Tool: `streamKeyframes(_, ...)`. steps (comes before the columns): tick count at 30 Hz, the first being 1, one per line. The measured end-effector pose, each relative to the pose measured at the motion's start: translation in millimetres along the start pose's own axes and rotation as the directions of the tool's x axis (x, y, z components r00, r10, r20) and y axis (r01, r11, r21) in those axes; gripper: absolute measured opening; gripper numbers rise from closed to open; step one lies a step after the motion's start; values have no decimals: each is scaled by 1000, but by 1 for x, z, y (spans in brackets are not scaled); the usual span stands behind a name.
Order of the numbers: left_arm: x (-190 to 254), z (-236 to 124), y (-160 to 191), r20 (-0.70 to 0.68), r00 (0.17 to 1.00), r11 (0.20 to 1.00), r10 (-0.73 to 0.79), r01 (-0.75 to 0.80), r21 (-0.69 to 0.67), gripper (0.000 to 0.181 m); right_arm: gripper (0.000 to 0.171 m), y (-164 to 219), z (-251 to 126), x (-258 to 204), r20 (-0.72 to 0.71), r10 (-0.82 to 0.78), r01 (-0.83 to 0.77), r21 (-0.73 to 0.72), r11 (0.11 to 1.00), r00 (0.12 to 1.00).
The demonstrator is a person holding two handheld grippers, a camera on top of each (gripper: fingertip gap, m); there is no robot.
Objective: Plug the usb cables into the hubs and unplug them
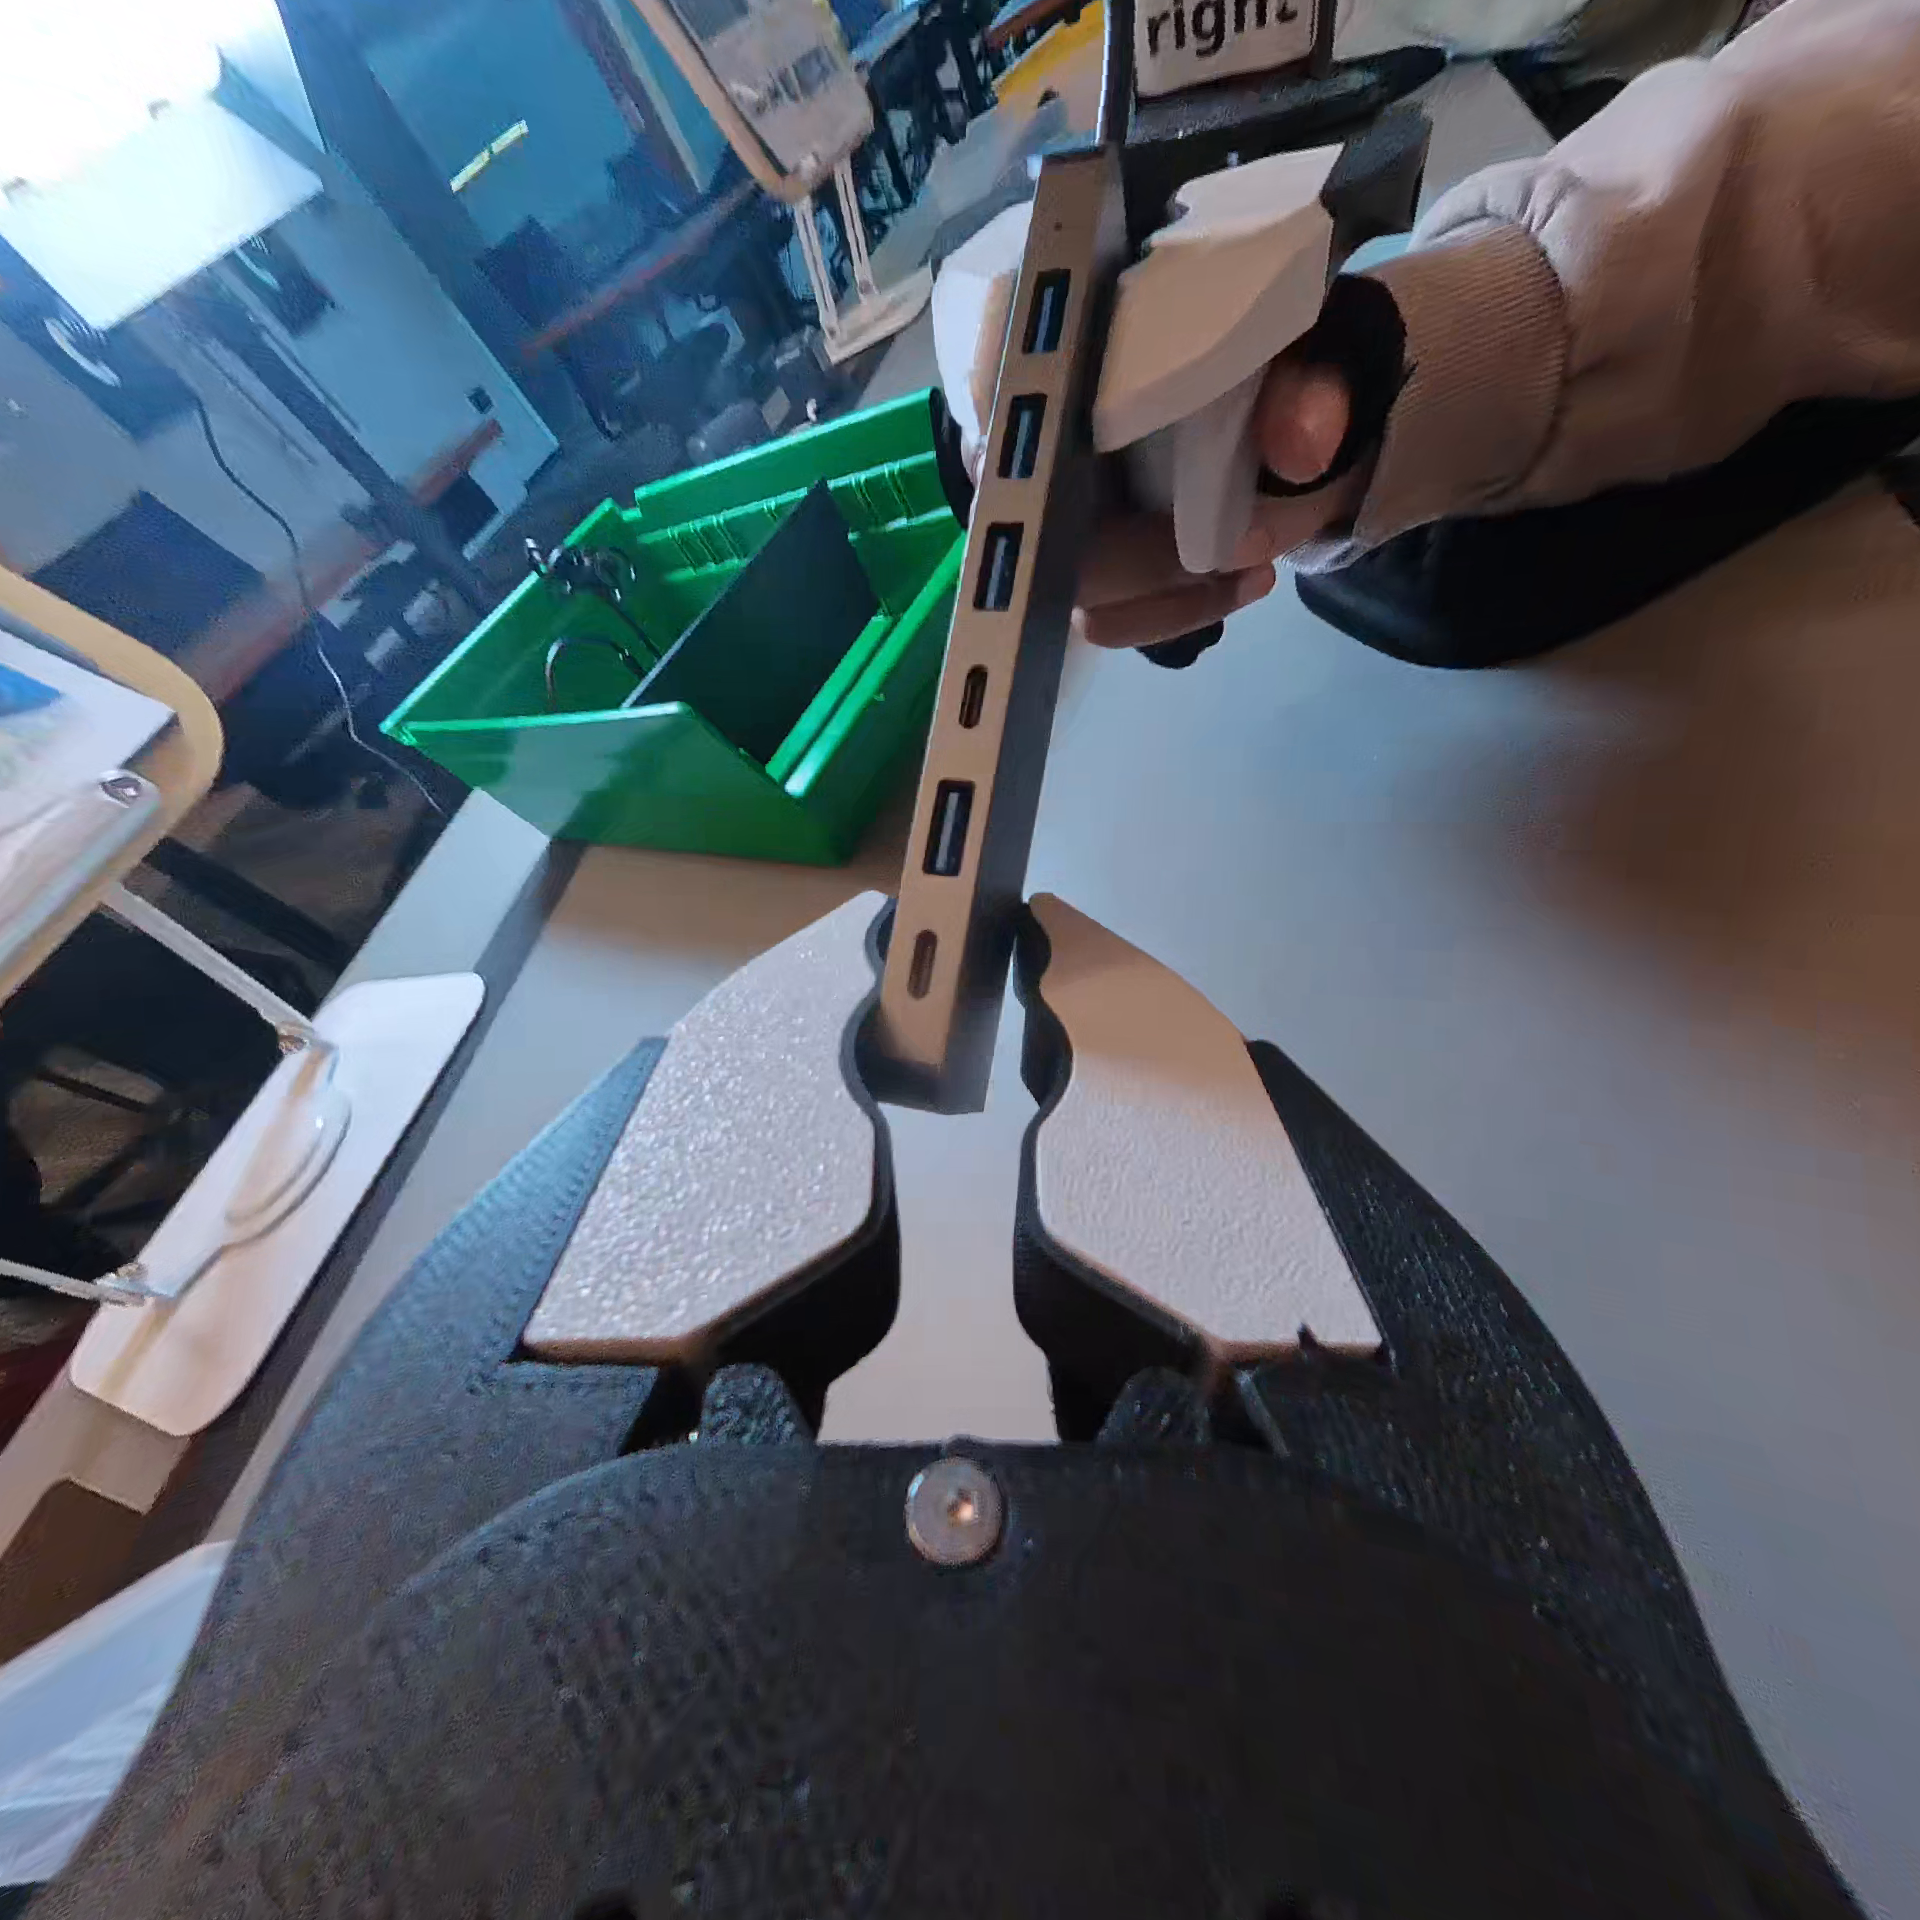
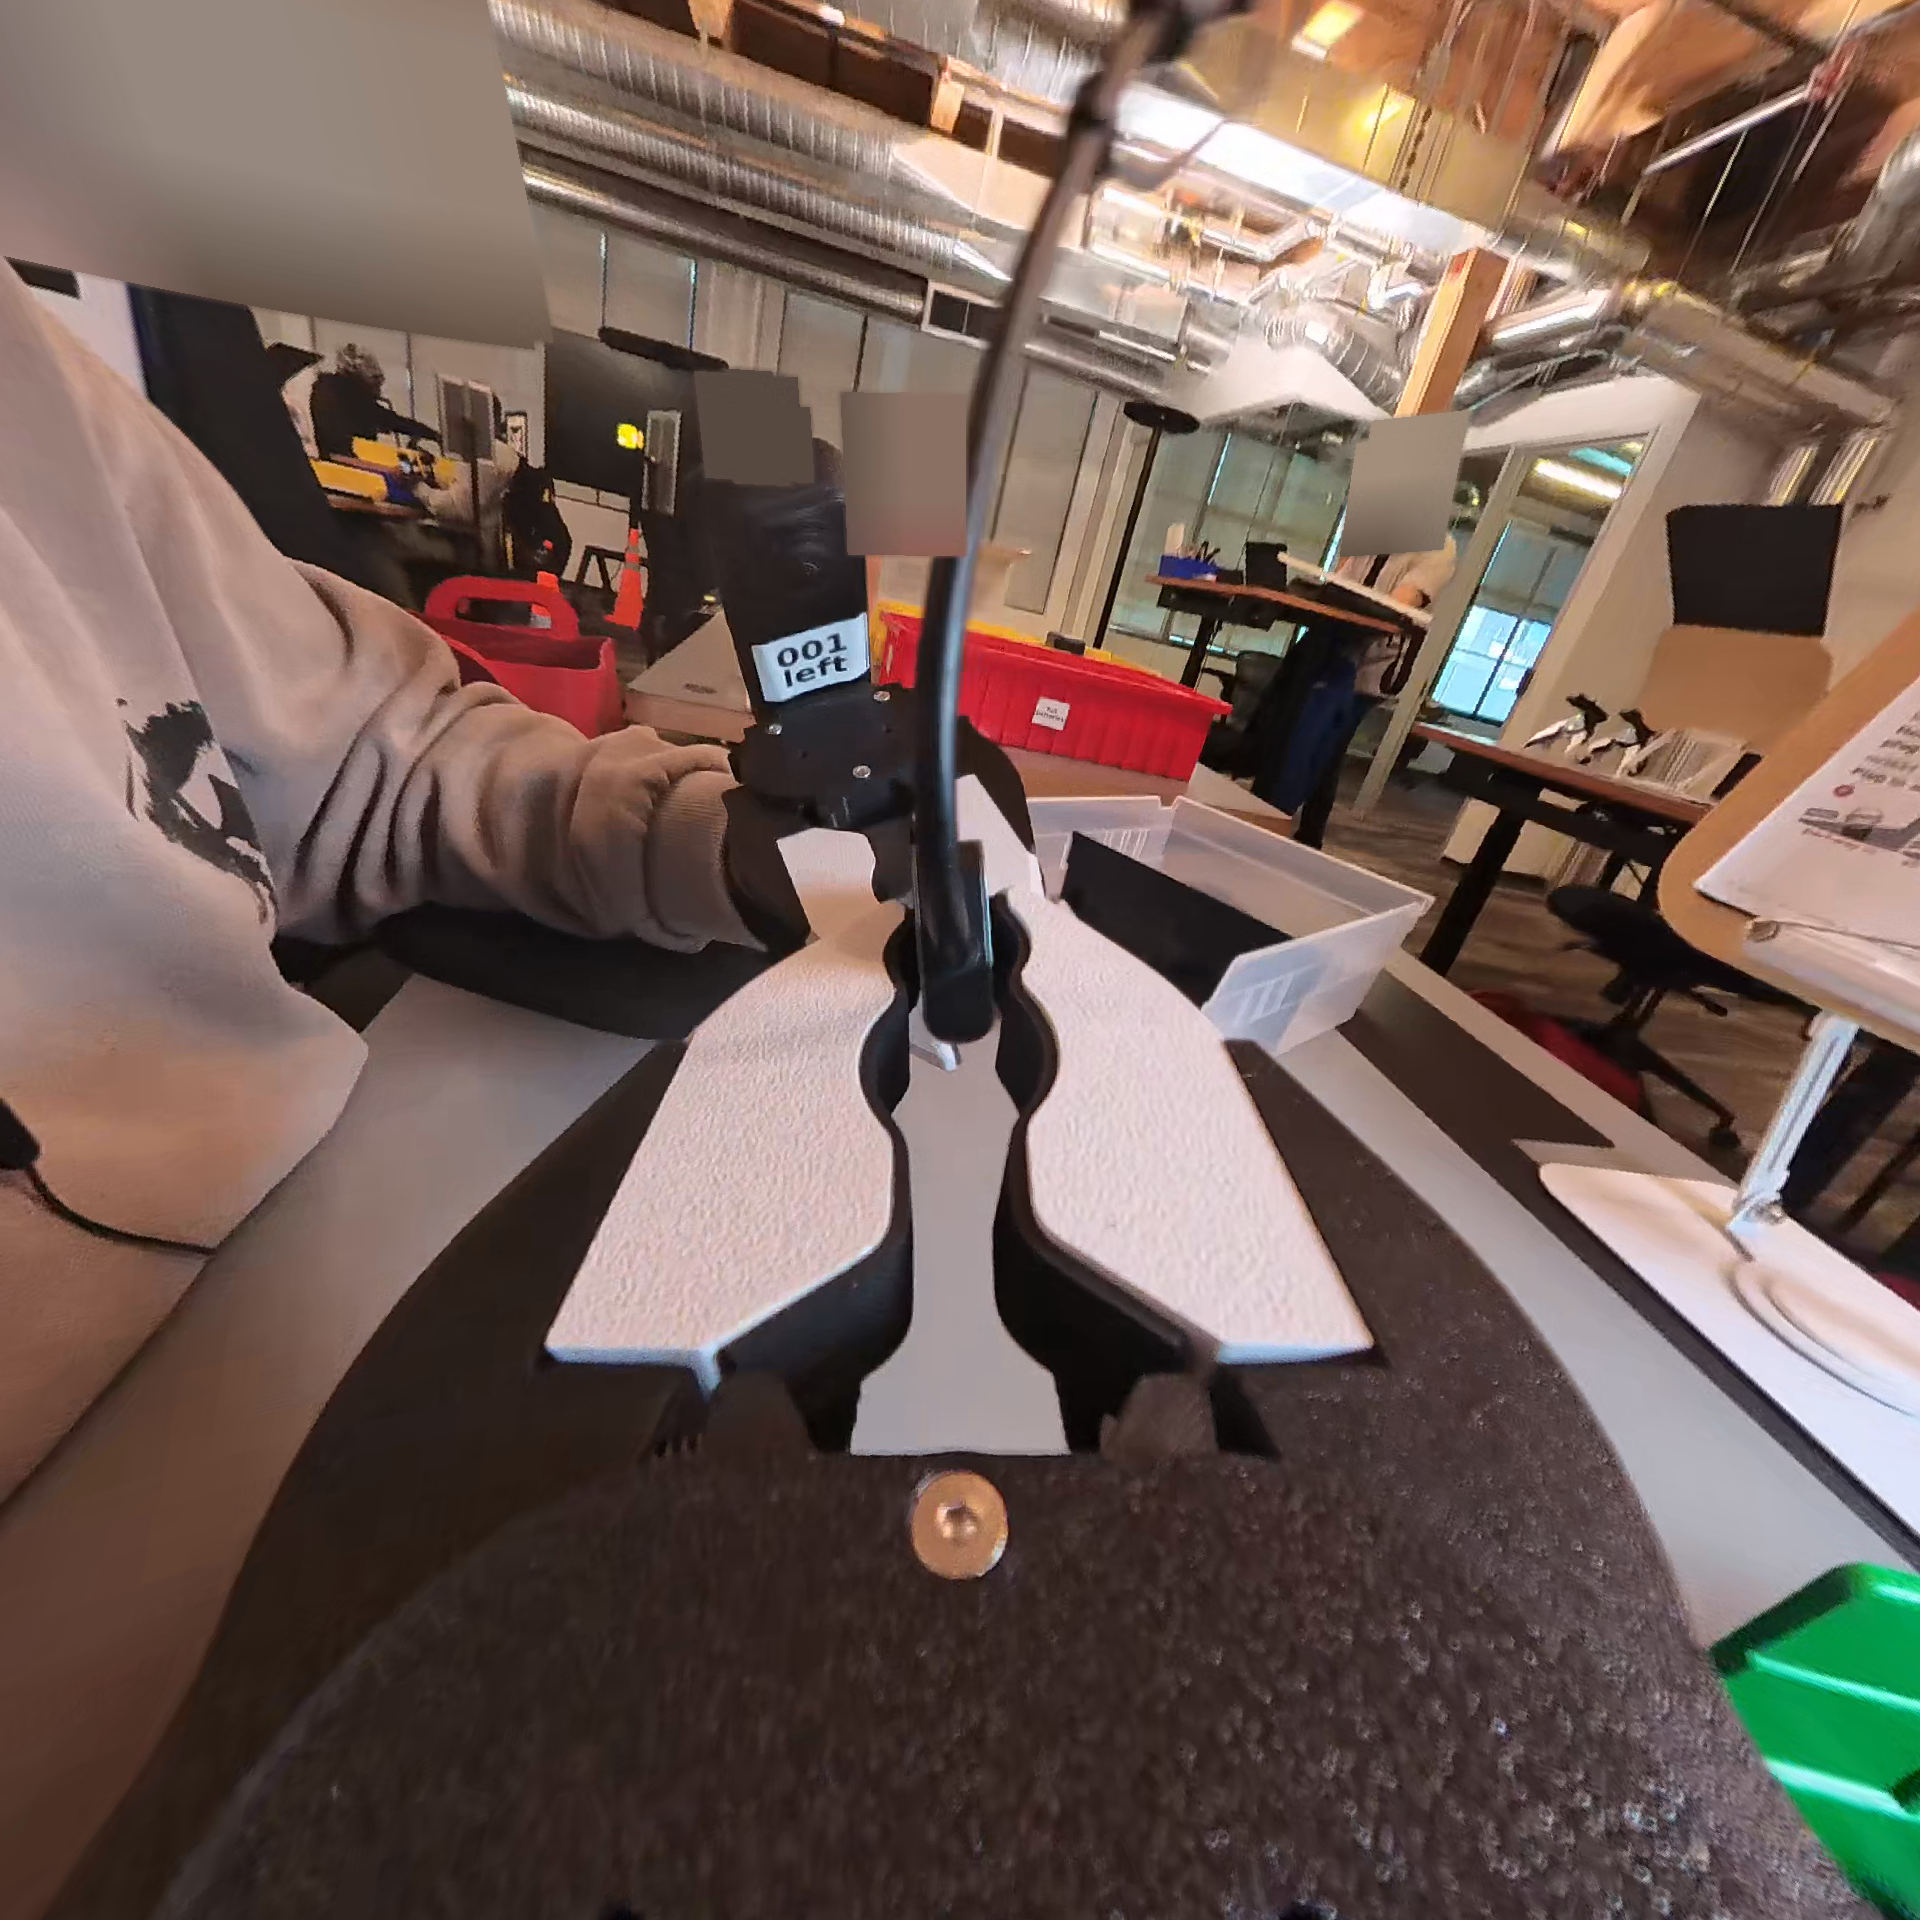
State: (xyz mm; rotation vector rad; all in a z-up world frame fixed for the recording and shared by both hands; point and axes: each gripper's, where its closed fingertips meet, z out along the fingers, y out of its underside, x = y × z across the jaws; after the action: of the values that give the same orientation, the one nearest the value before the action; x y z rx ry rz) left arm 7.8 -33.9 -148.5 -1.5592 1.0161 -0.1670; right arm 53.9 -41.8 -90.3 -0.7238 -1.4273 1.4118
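Note:
A slim grey USB hub (image 1: 997, 644) stands nearly upright above the table, its row of ports facing left with nothing plugged in. My left gripper (image 1: 951, 987) is shut on its lower end. My right gripper (image 1: 1081, 260), held by a hand in a beige sleeve, is shut on its upper end. In the right wrist view my right gripper (image 2: 951, 977) clamps the hub's dark end (image 2: 951, 935). The hub's own black cable (image 2: 940, 727) rises out of that end. The left gripper (image 2: 925, 862) faces it from beyond.
A green bin (image 1: 665, 769) with a black divider and thin cables (image 1: 592, 582) sits at the table's far left edge; its corner also shows in the right wrist view (image 2: 1829, 1714). A clear plastic bin (image 2: 1320, 935) stands behind the grippers. Stand bases (image 1: 291, 1195) (image 2: 1662, 1236) rest by the table's edge.

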Motion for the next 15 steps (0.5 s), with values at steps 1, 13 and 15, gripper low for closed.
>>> streamKeyframes(1,0,-1,-3,6,1000,1000,16,-16,12,19,12,-2,0,0,-7,-11,11,0,1000,1000)
streamKeyframes(13,43,1,9,-211,964,983,163,-142,113,9,30,53,24,-36,89,-370,380,-280,882,925)
streamKeyframes(15,51,3,13,-245,951,980,190,-170,101,9,32,59,25,-41,115,-388,405,-300,864,914)
